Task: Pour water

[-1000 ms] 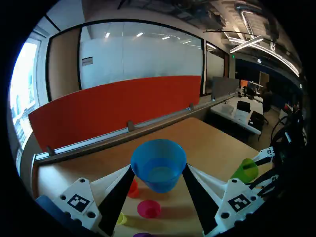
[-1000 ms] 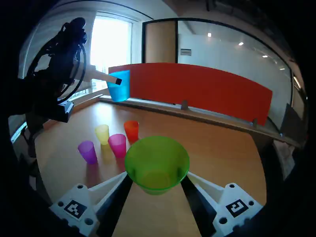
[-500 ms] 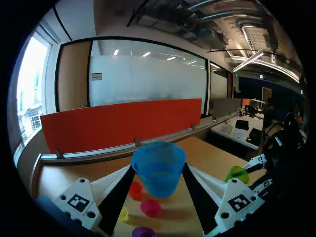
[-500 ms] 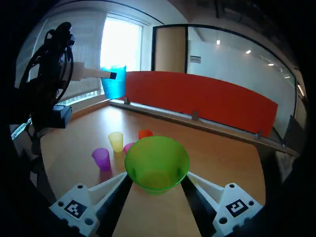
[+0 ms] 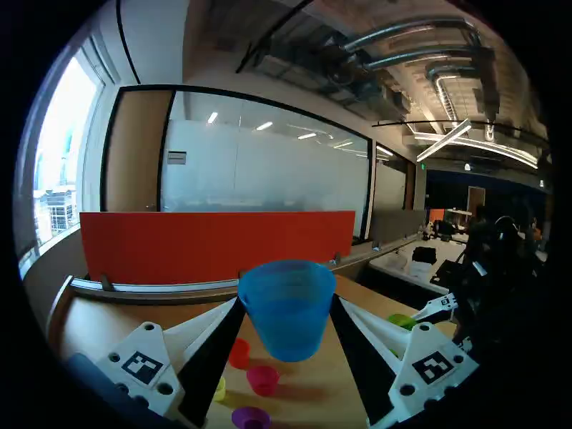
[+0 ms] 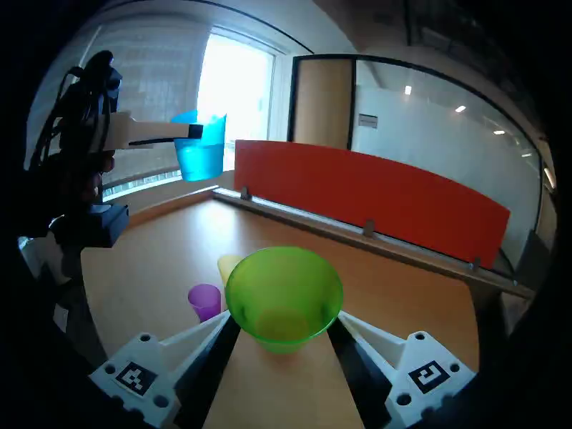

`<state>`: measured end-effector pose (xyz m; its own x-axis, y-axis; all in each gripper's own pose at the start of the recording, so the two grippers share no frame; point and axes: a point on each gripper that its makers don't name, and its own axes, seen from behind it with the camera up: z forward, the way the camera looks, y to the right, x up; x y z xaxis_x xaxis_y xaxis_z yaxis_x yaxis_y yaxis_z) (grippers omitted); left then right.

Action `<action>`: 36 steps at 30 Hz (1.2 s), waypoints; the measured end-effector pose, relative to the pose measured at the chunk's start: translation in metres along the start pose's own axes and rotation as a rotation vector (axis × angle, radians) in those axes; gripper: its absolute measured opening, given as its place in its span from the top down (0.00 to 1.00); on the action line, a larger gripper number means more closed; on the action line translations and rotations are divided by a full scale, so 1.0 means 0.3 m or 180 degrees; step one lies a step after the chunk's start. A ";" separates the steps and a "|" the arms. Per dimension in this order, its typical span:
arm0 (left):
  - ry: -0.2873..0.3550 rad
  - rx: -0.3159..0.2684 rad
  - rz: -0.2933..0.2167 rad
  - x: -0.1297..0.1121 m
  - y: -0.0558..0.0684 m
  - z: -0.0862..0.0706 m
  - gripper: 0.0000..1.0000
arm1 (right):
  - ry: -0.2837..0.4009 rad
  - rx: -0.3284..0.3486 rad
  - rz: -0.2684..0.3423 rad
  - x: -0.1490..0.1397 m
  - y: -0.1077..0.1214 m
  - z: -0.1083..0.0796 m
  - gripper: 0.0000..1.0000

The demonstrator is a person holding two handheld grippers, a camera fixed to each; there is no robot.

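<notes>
Up front in the left gripper view: left gripper (image 5: 286, 304) closed down to cup width, both fingers pressing the sides of the blue cup (image 5: 286, 325). Cup is upright and well above the wooden desk (image 5: 107, 322). Below it on the desk are a small red cup (image 5: 239, 352), pink cup (image 5: 262, 379) and purple cup (image 5: 250, 417), clustered near each other.

Right gripper view: right gripper (image 6: 284, 318) same story, fingers clamped on the green cup (image 6: 284, 286). Mouth is up; it looks empty, but I can't confirm. Blue cup sits up-left of it, well apart and higher, with a water line visible partway up. Yellow cup (image 6: 229, 264) peeks out behind the green rim.

My read: pre-pour, no tilt yet. Next move needs the blue rim brought over the green mouth, green held level, then a slow tilt.
</notes>
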<state>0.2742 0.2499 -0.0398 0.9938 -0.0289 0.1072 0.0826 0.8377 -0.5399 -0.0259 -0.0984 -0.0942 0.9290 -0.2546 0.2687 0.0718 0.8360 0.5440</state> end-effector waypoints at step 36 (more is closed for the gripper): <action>-0.0374 -0.0536 0.1159 -0.036 0.085 -0.213 0.15 | 0.0048 0.0345 -0.0193 0.072 -0.242 -0.021 0.15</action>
<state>0.2705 0.2368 -0.1079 0.9459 0.3233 -0.0267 -0.2520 0.6806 -0.6880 -0.0087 -0.1614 -0.1330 0.9295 -0.2951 0.2212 0.0891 0.7616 0.6419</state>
